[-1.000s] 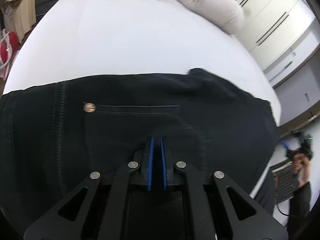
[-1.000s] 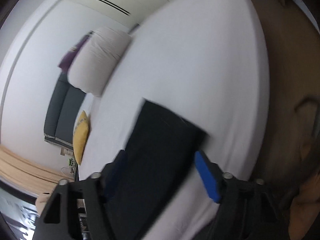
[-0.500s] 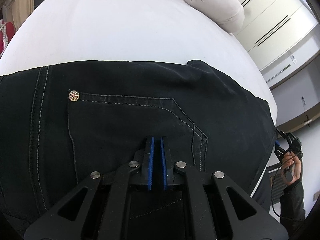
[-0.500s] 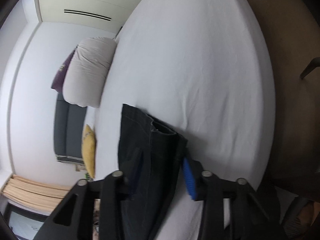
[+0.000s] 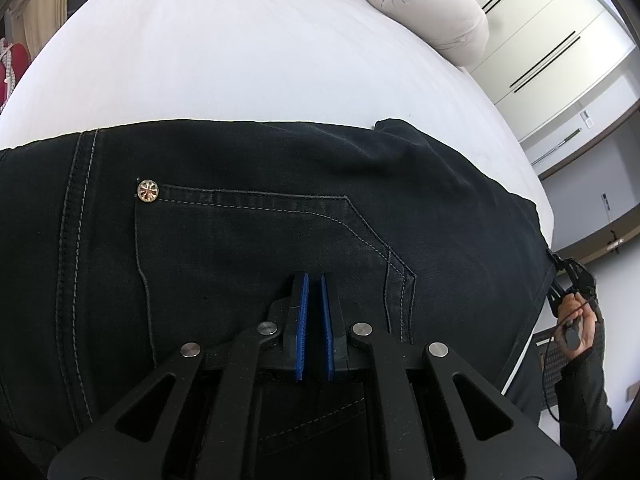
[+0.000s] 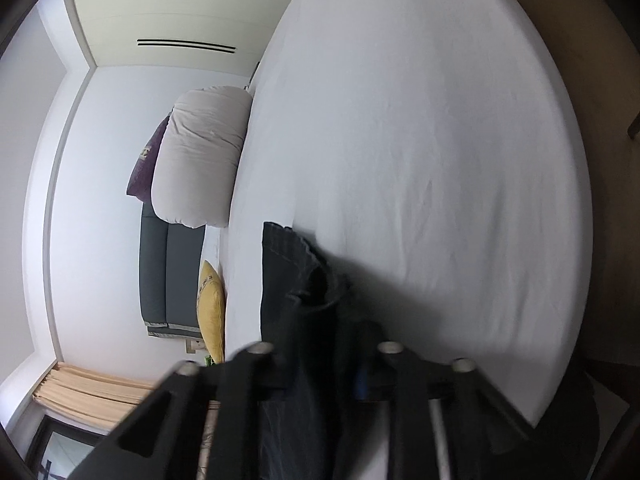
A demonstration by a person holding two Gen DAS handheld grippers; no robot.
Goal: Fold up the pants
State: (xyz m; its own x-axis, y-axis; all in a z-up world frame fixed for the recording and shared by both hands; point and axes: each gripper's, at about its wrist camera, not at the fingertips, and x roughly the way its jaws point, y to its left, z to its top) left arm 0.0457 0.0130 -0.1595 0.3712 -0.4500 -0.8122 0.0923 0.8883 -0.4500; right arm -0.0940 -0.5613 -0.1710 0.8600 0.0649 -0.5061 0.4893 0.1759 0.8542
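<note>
1. Bed (image 5: 240, 60), white sheet, largest thing in both views; in the right wrist view (image 6: 420, 160) seen lengthwise, with bare sheet beyond the cloth.
2. Pants (image 5: 280, 220), black denim, spread flat on the near part of the bed; long axis across the left wrist view, from the left edge toward the right, where the cloth reaches the bed's edge. In the right wrist view (image 6: 288, 280) only a narrow dark end, running away from the camera.
3. Rolled beige duvet (image 5: 424, 8) at the far end of the bed; in the right wrist view (image 6: 200, 160) lying beside a purple cushion (image 6: 146, 164).
4. Yellow pillow (image 6: 211, 316), clear in the right wrist view, only a corner at the top of the left one.
5. Grey headboard panel (image 6: 168, 276), seen by the right camera alone.
6. Left tongs (image 5: 314, 280), blue pads nearly together with a thin gap, over the back pocket; whether cloth sits between them, cannot tell.
7. Right tongs (image 6: 320, 360), blurred, closed on the pants' end, dark cloth between the fingers.
8. Brass rivet (image 5: 148, 191) at the pocket corner, left view only.
</note>
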